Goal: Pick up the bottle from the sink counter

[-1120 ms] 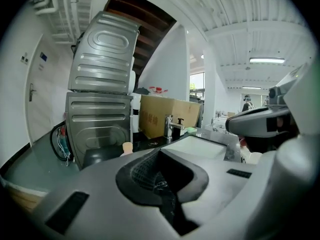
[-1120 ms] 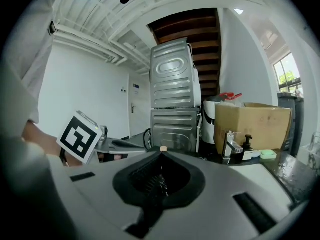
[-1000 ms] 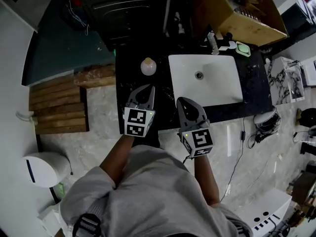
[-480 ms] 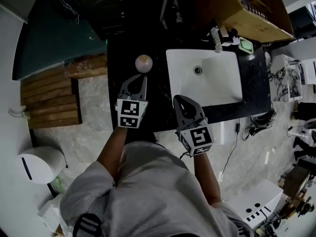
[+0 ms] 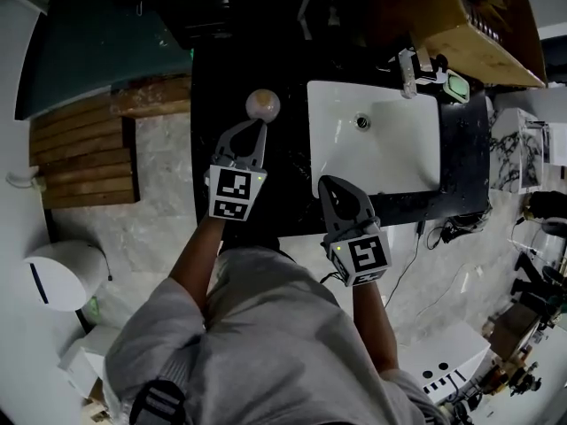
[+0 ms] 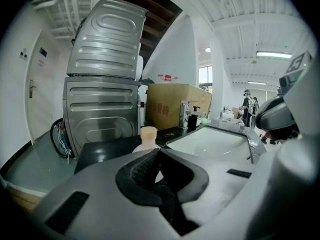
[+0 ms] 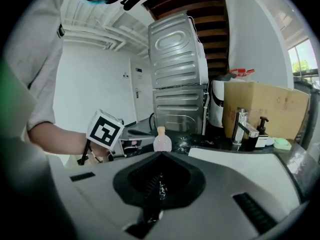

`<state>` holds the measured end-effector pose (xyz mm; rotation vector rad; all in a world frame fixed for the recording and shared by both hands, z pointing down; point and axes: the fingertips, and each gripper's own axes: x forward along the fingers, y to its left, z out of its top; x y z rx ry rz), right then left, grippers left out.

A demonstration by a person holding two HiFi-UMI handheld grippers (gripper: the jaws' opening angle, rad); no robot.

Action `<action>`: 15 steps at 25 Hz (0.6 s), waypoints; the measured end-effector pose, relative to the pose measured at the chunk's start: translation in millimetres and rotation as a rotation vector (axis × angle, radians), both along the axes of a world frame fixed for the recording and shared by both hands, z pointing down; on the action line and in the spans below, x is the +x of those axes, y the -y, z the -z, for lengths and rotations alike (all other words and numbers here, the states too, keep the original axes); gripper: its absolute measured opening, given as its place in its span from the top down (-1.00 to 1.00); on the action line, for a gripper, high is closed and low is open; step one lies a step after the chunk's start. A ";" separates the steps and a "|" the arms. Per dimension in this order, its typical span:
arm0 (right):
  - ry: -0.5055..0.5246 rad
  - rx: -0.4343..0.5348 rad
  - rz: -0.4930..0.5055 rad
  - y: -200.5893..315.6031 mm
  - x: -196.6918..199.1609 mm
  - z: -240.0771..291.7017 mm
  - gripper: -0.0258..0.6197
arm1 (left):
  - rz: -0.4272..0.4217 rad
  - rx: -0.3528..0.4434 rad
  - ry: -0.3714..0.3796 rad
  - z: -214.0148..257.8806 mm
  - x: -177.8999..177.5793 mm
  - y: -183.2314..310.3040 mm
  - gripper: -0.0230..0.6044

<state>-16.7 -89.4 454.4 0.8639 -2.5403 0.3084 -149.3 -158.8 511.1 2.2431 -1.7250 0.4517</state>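
A small pale bottle [image 5: 262, 104] with a tan cap stands upright on the black counter [image 5: 288, 171], left of the white sink [image 5: 390, 149]. My left gripper [image 5: 257, 127] is shut and empty, its tips just short of the bottle. In the left gripper view the bottle [image 6: 148, 134] rises right behind the closed left gripper [image 6: 160, 152]. My right gripper [image 5: 330, 184] is shut with nothing in it, near the counter's front edge by the sink's left corner. In the right gripper view the bottle [image 7: 162, 140] stands farther off beyond the right gripper [image 7: 160, 155], with the left gripper [image 7: 125, 145] to its left.
A tap and soap dispenser [image 5: 418, 67] stand behind the sink, beside a cardboard box [image 5: 478, 25]. Stacked steel washing machines [image 6: 102, 99] stand behind the counter. Wooden slats [image 5: 80, 158] and a white bin [image 5: 58, 277] lie on the floor at left.
My left gripper has moved forward and down towards the bottle, closing most of the gap. The right gripper has sunk a little and stays near the counter's front edge.
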 end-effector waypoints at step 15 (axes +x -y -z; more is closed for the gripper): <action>0.019 -0.020 -0.011 24.0 -24.0 -9.2 0.89 | -0.032 0.013 -0.014 1.6 -12.2 15.4 0.88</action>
